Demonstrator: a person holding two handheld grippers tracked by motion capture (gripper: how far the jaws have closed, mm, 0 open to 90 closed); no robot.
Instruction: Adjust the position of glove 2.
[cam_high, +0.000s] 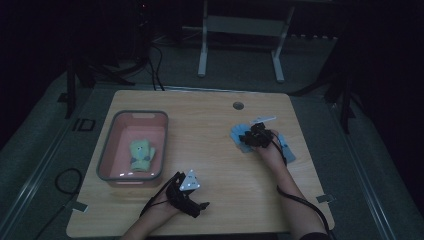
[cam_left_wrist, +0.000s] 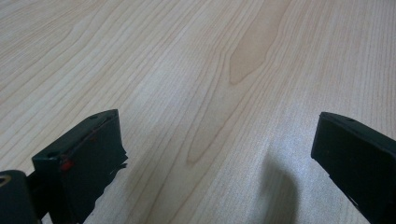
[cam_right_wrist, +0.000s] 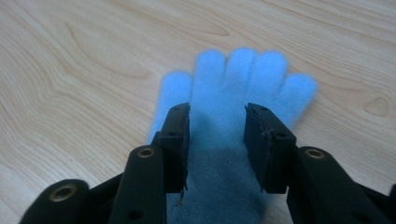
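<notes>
A blue glove (cam_right_wrist: 243, 74) lies flat on the wooden table (cam_high: 210, 170), fingers pointing away from my right gripper (cam_right_wrist: 217, 112). The two black jaws stand a little apart over the glove's palm, with fabric showing in the gap and nothing visibly pinched. In the high view the right gripper (cam_high: 257, 135) sits on top of the blue glove (cam_high: 239, 136) at the table's right middle. My left gripper (cam_high: 200, 207) rests near the front edge; its jaws are wide open (cam_left_wrist: 218, 119) over bare wood. A green glove (cam_high: 141, 155) lies inside the pink bin (cam_high: 107, 145).
The pink bin with a grey rim stands at the table's left. A small round hole (cam_high: 238, 105) is set in the table top near the far edge. Beyond the table, a white frame's legs (cam_high: 202, 50) stand on the dark floor.
</notes>
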